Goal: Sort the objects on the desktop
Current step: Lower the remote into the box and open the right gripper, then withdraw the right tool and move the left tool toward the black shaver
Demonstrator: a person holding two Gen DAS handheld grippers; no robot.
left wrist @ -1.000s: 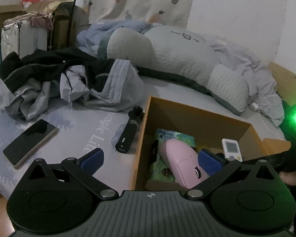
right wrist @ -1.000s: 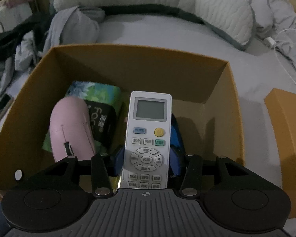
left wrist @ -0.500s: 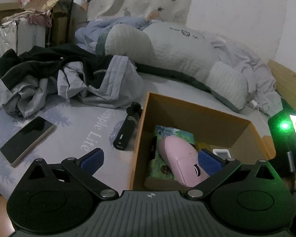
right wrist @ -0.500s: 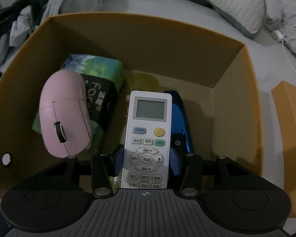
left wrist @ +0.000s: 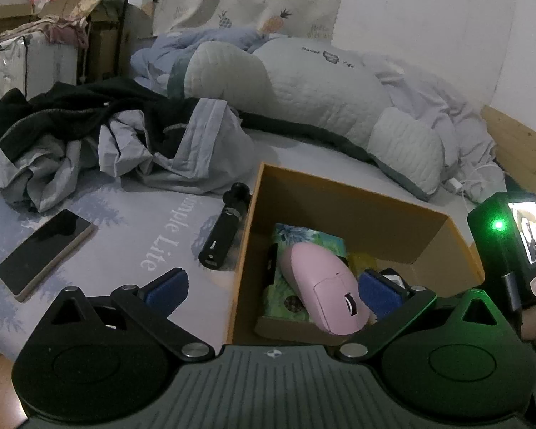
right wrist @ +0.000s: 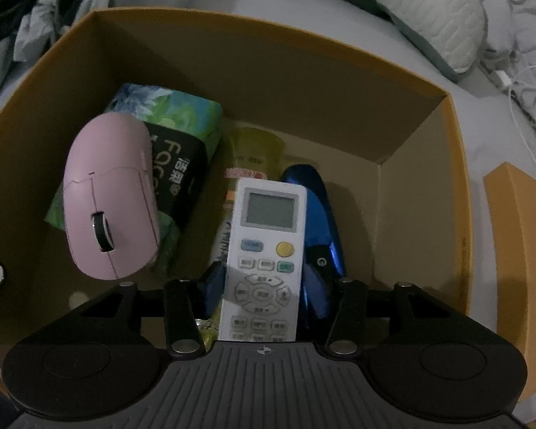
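Note:
My right gripper [right wrist: 262, 287] is shut on a white remote control [right wrist: 266, 246] and holds it low inside the orange cardboard box [right wrist: 457, 193]. In the box lie a pink mouse [right wrist: 109, 196] on a green tissue pack [right wrist: 182, 132], a yellow packet [right wrist: 253, 150] and a blue mouse [right wrist: 318, 214]. My left gripper [left wrist: 273, 286] is open and empty, straddling the box's near left wall [left wrist: 244, 250]. A black phone [left wrist: 44, 250] and a black cylindrical device [left wrist: 225, 227] lie on the bed sheet left of the box.
Crumpled clothes [left wrist: 125, 136] lie at the back left, a long pillow [left wrist: 303, 89] and blankets behind the box. The box lid [right wrist: 518, 232] lies right of the box. A charger cable [right wrist: 518, 85] lies at the far right.
My right gripper has carried the remote forward and down into the box. The left gripper has risen slightly and stays open.

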